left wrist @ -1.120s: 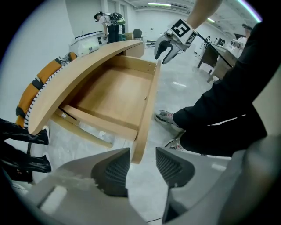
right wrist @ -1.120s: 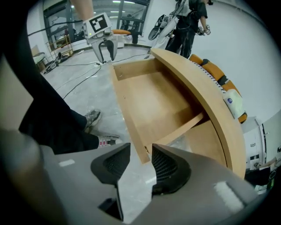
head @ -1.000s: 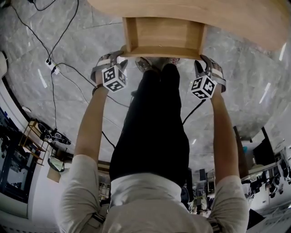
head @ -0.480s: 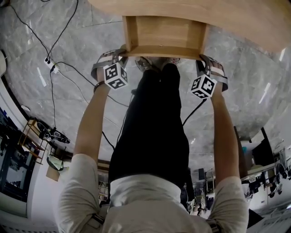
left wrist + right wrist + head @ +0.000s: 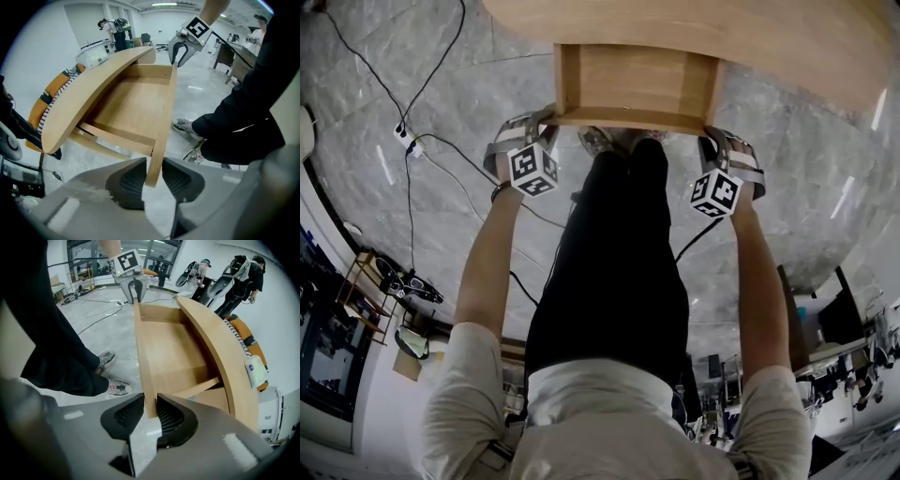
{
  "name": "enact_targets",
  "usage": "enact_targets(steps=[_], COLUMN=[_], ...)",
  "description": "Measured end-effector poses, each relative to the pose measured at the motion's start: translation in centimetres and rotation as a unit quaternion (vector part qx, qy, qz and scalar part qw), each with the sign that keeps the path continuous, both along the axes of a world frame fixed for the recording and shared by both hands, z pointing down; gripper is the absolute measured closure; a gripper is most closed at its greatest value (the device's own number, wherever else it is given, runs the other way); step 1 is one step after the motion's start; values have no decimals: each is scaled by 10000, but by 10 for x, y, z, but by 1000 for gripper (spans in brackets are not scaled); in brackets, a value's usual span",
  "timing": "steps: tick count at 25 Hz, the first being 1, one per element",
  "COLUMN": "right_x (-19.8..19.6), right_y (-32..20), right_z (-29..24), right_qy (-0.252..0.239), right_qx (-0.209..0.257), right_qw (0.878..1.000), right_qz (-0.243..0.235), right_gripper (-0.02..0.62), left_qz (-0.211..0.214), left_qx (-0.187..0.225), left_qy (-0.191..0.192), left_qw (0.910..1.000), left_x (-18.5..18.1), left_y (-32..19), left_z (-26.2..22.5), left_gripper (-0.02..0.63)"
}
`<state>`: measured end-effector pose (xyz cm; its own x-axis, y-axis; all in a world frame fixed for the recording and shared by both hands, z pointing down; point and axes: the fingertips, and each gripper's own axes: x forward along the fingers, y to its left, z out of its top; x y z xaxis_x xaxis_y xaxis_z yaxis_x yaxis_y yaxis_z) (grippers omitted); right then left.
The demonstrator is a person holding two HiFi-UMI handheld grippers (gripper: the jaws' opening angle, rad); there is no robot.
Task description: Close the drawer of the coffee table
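Note:
The wooden drawer (image 5: pixel 633 80) stands pulled out from under the coffee table's curved top (image 5: pixel 750 28). My left gripper (image 5: pixel 546 114) is at the left end of its front panel, and my right gripper (image 5: pixel 713 133) is at the right end. In the left gripper view the left gripper (image 5: pixel 152 177) is shut on the end of the front panel (image 5: pixel 164 122). In the right gripper view the right gripper (image 5: pixel 151 413) is shut on the front panel (image 5: pixel 140 348). Both pairs of jaws have just been closing with the panel between them.
The person's legs (image 5: pixel 619 234) and shoes stand right in front of the drawer. Cables and a power strip (image 5: pixel 408 141) lie on the marble floor to the left. An orange seat (image 5: pixel 51 91) is beyond the table. A white device (image 5: pixel 255 371) lies on the table top.
Both grippers have shifted a little while staying at the ends of the drawer's front panel. The drawer stands as far out as before.

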<state>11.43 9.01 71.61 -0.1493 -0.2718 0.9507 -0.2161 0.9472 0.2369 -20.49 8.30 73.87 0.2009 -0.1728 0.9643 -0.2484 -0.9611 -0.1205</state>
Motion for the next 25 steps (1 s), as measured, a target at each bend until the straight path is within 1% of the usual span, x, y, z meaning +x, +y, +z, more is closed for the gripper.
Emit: enact_targets(steps=[6,11,16,22,25], right_x=[-2,-5,-8,-2,0], right_y=[-1,-1,-5,-21,-30], right_z=[-6,-4,-5,-7,-9], right_qy=[-2,1,-15,19,58], right_qx=[-25,-42,-26,57,98], right_qw=[9999,10000,10000,10000,9999], right_qz=[-104,-52,-48,-14,-18], right_gripper=[505,505,505,503,503], left_qz=[15,38,70,-2,-17], left_qx=[-21,-72,-92,-39,-6], left_qy=[-2,-17,-193,-141,-54], left_qw=[10000,10000,9997,9999,10000], left_x=[-2,-5,-16,-9,-1], left_y=[-2,-6,-7,-18,-26], left_z=[-7,-5,0,-2,-8], left_gripper=[477,477,477,477,477])
